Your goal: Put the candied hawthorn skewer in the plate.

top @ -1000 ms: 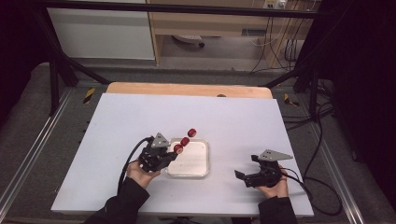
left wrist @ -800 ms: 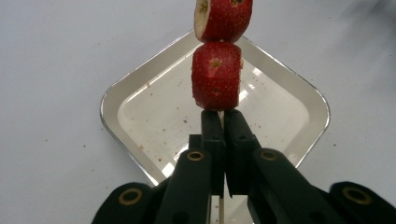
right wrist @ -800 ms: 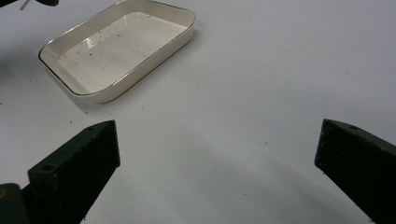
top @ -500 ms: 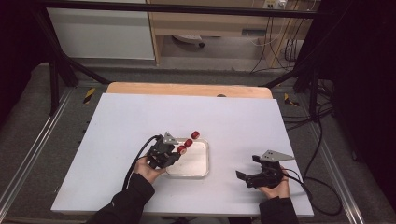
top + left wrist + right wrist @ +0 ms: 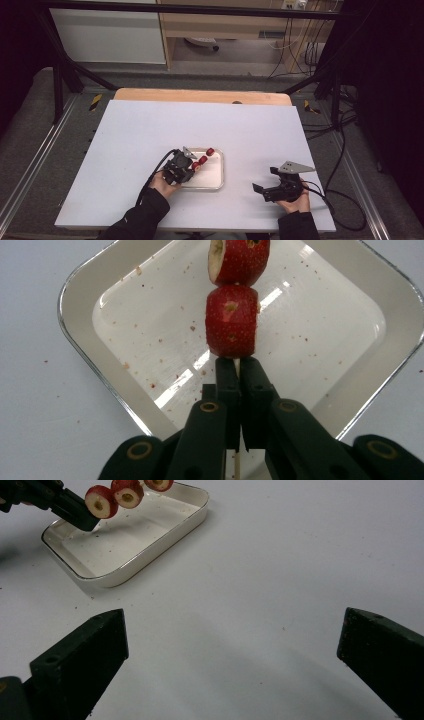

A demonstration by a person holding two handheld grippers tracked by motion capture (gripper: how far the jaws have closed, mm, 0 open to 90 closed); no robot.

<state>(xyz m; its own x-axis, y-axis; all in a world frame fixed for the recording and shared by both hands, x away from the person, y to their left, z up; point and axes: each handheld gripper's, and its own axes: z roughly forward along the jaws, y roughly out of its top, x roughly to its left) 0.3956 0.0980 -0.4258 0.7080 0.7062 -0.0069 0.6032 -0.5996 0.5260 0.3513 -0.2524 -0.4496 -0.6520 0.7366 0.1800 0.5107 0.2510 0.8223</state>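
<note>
operator: currently i keep the left gripper (image 5: 192, 166) clenched on the skewer (image 5: 237, 367), its strawberry slices (image 5: 231, 327) above the white tray (image 5: 90, 275).
support: lower it level, release gently. right gripper (image 5: 264, 190)?
operator: spread wide, grasping nothing.

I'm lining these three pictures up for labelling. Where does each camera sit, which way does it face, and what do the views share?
High view: above the person's side, looking forward and down on the white table; both forearms enter from below, with left gripper and right gripper.
Left gripper view: rides the left gripper, looking down into the white rectangular tray; jaws shut on a thin wooden skewer of red fruit slices.
Right gripper view: rides the right gripper, jaws wide apart, facing across the table.
Shared: all three show tray and skewer.
</note>
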